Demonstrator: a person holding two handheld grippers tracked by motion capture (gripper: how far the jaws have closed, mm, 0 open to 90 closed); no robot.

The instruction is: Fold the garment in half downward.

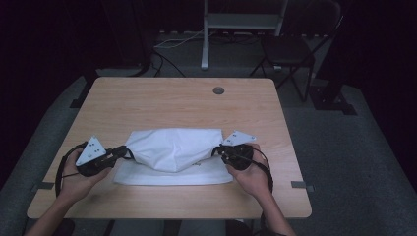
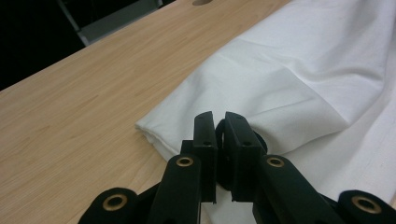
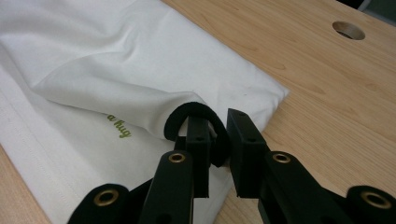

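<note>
Jaws of the left gripper (image 2: 219, 122) are pressed together on a black strap (image 2: 223, 140) at the left end of a white cloth bag (image 1: 173, 147). The right gripper (image 3: 218, 122) clamps another black strap (image 3: 187, 113) at the bag's right end, beside small green lettering (image 3: 119, 127). The bag lies half folded over itself on the near middle of the wooden table (image 1: 177, 101), between both hands. A round hole (image 1: 218, 90) sits in the tabletop farther back.

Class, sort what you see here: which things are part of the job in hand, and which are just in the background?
In the job: white cloth bag; its black strap; left tool; right tool.
Background: wooden table; cable hole; folding chair; floor cables.
</note>
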